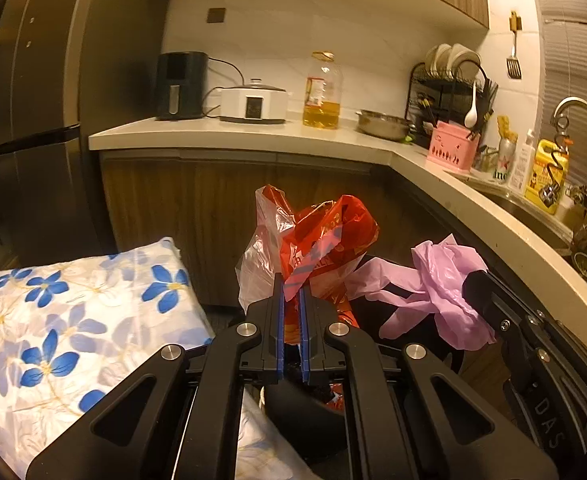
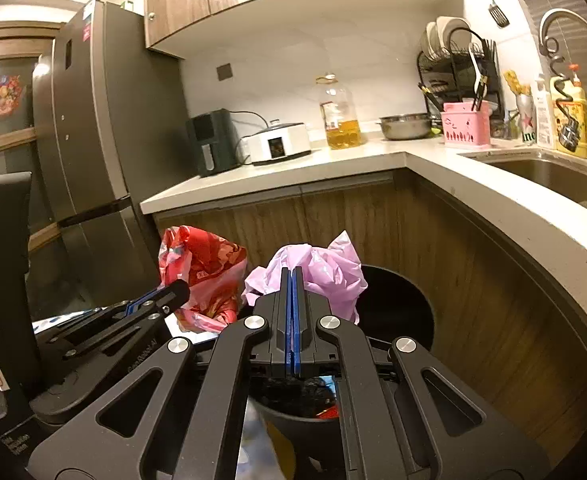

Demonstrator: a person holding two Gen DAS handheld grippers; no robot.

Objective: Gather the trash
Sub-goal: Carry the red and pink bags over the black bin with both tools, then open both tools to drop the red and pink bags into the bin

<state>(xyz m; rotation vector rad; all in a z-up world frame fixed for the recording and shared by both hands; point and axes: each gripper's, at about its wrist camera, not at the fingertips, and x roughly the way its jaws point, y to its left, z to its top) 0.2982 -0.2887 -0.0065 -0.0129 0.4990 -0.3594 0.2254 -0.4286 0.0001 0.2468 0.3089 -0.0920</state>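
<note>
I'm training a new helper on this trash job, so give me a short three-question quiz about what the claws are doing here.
1. True or false: the left claw is shut on the red bag.
2. What colour is the bag in the right claw?
3. What stands beside the oil bottle? A) white cooker B) kettle C) toaster

Key: 1 true; 2 pink; 3 A

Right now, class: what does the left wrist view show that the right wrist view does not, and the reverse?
Left wrist only: a floral cloth at lower left.

Right wrist only: a red ornament on a door beside the fridge, and the open black bin.

Both: the left gripper shut on the red bag, the right gripper shut on the pink bag, the oil bottle and the pink box.
</note>
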